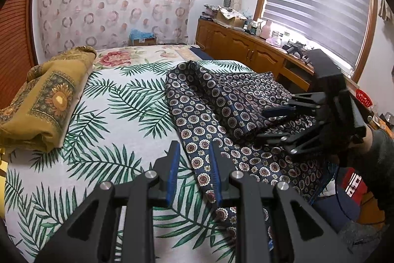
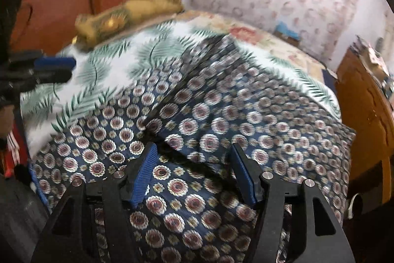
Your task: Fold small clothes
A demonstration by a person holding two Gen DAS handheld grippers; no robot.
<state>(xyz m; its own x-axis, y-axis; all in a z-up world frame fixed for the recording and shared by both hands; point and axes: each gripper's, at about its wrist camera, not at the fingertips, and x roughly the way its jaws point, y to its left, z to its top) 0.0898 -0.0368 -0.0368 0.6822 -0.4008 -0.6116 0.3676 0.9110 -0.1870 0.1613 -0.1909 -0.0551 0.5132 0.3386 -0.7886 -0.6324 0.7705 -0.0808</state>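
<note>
A navy garment with round flower medallions lies partly folded on the palm-leaf bedspread; it fills the right wrist view. My left gripper is open, its fingers straddling the garment's near left edge just above the bed. My right gripper is open and empty, low over the garment. In the left wrist view the right gripper hovers over the garment's right side. The left gripper shows in the right wrist view at the far left.
A folded mustard-yellow cloth lies on the bed's left side. A wooden cabinet with clutter runs along the right under a blinded window. A patterned curtain hangs behind the bed. A red item sits by the bed's right edge.
</note>
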